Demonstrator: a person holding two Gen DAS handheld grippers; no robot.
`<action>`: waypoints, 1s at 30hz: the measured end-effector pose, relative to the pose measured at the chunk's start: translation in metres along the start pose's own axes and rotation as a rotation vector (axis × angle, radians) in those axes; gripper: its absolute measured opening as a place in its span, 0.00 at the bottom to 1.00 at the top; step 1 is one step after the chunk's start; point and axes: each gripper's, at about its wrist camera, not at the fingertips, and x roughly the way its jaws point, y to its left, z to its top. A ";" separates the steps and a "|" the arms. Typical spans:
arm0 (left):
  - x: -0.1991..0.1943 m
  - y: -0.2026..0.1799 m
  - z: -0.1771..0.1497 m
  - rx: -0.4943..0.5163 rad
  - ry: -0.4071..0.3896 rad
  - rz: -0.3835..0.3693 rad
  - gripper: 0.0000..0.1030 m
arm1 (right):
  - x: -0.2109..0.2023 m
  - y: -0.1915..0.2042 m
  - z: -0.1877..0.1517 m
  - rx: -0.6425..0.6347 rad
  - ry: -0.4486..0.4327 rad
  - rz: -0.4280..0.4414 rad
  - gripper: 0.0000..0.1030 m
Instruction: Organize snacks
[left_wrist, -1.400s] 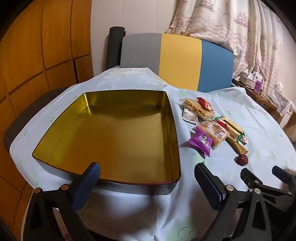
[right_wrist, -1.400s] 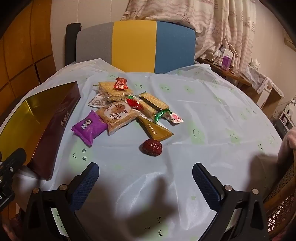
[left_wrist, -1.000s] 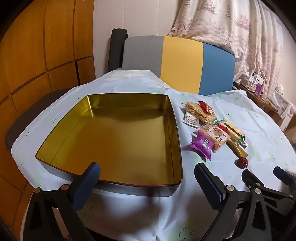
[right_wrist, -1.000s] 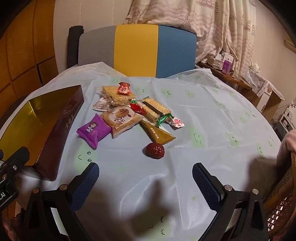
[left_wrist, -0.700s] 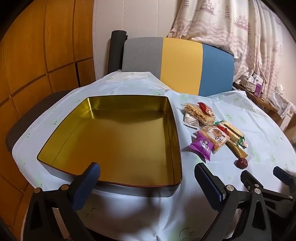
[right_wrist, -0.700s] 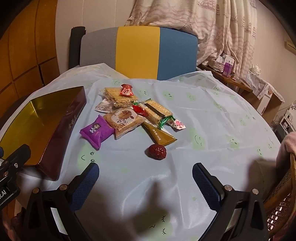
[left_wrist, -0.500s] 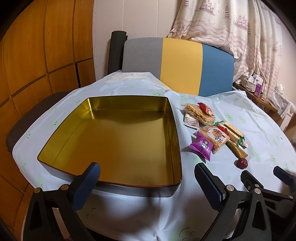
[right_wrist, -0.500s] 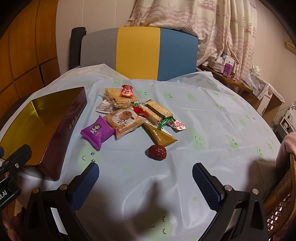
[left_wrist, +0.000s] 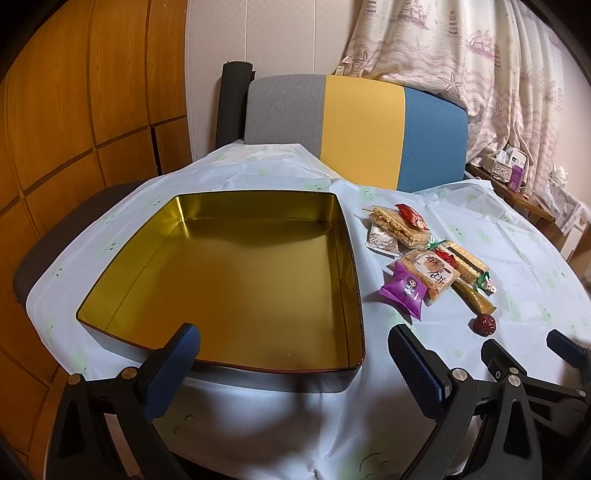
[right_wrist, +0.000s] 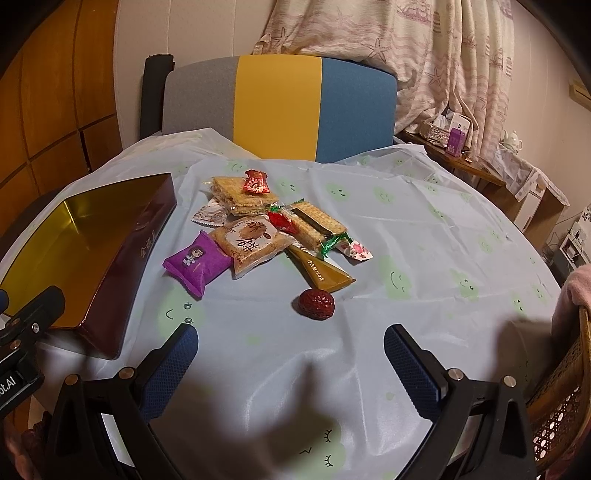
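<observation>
An empty gold-lined tin (left_wrist: 159, 236) with dark red outer walls (right_wrist: 147, 236) lies on the left of the table. A pile of wrapped snacks lies to its right: a purple packet (right_wrist: 195, 262), a round biscuit pack (right_wrist: 251, 240), cracker packs (right_wrist: 240, 194), red candies (right_wrist: 255, 182), a brown sachet (right_wrist: 317, 271) and a red date (right_wrist: 316, 303). My left gripper (left_wrist: 291, 354) is open and empty over the tin's near edge. My right gripper (right_wrist: 290, 354) is open and empty, just short of the date.
A grey, yellow and blue chair (right_wrist: 280, 99) stands behind the table. A side shelf with small boxes (right_wrist: 454, 140) is at the right, under a curtain. A wicker chair (right_wrist: 561, 398) is at the near right. Wooden panels (left_wrist: 74, 110) line the left wall.
Both grippers have drifted slightly, so the tin and snacks sit a little lower in view. Both stay open and empty. Nothing on the table has moved.
</observation>
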 end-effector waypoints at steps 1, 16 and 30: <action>0.000 0.000 0.000 0.001 0.000 0.000 0.99 | 0.000 0.000 0.000 0.000 0.000 0.000 1.00; 0.000 0.000 -0.001 0.004 0.001 0.002 0.99 | 0.000 -0.002 0.001 0.006 -0.009 -0.001 1.00; 0.000 -0.001 -0.003 0.008 0.008 0.002 0.99 | 0.002 -0.007 0.002 0.012 -0.003 0.006 1.00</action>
